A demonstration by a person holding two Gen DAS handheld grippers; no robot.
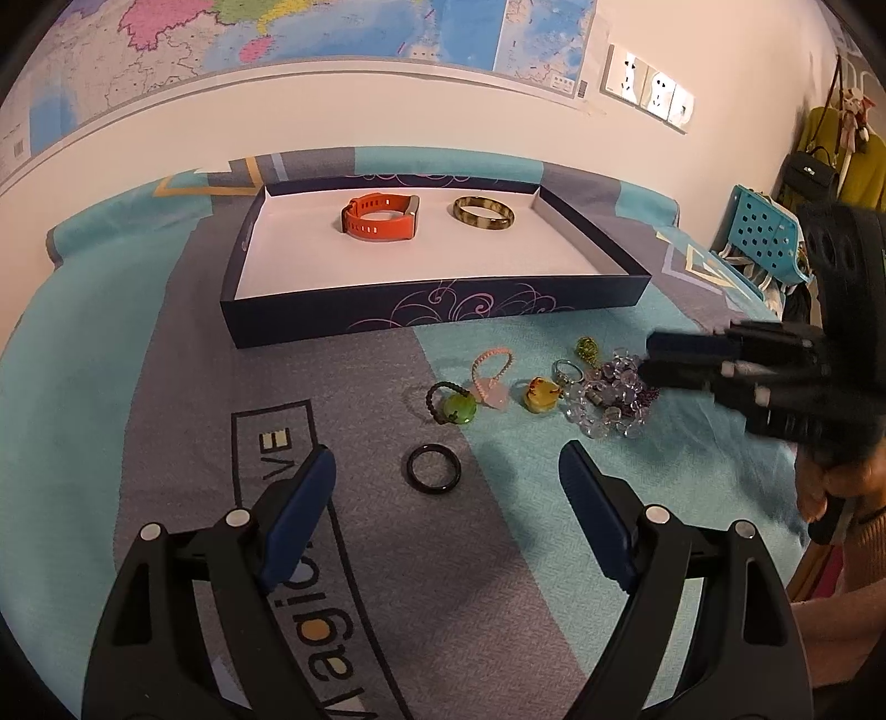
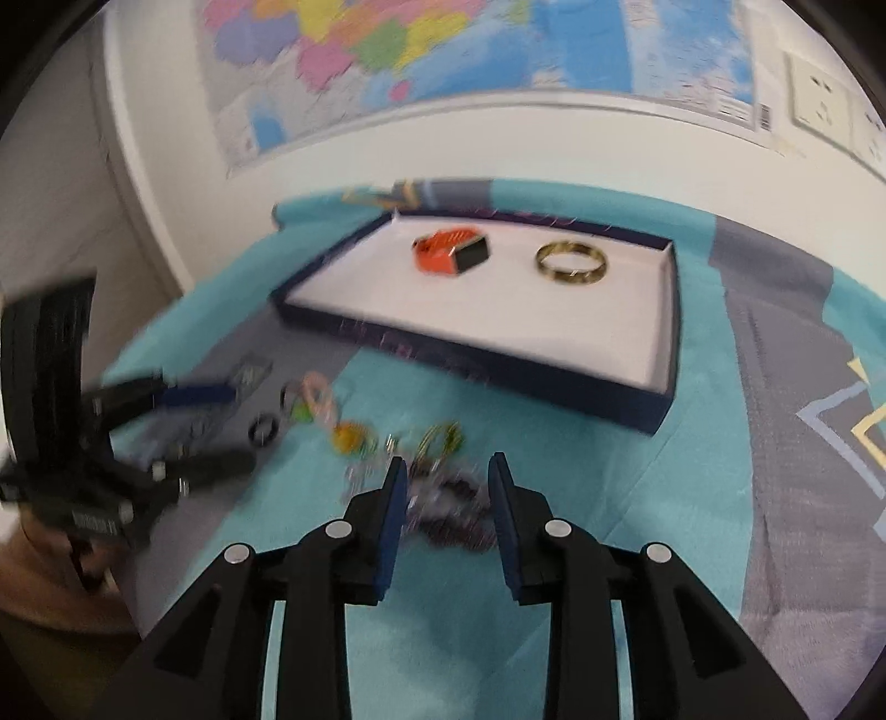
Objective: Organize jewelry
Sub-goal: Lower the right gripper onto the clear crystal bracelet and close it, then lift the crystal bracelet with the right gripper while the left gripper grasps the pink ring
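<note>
in the left wrist view the left gripper (image 1: 446,487) hangs over the bedspread (image 1: 166,421) with its jaws wide apart and nothing between the pads. the black ring (image 1: 434,468) lies flat on the grey stripe just beyond the fingertips, at about twelve o'clock from them and touching neither.

a little further off, a row of small pieces sits on the teal part of the cloth: a green bead on a dark cord (image 1: 453,405) at twelve o'clock from the ring, a pink cord loop (image 1: 492,370) at one o'clock, a yellow charm (image 1: 541,394) beside that, then a small ring (image 1: 567,369) and a pile of clear and purple beads (image 1: 609,394) at two o'clock.

the right gripper (image 2: 448,471) comes in from three o'clock in the left view. in its own blurred view its jaws stand partly apart, either side of the bead pile (image 2: 443,515); whether the pads press on the beads cannot be told.

beyond the loose pieces lies the tray (image 1: 432,315), dark blue outside and white inside, at twelve o'clock. in it, well apart from each other, are an orange watch (image 1: 379,215) at eleven o'clock and a brown mottled bangle (image 1: 484,212) at one o'clock.

behind the bed, a map (image 1: 332,33) hangs on the wall.
</note>
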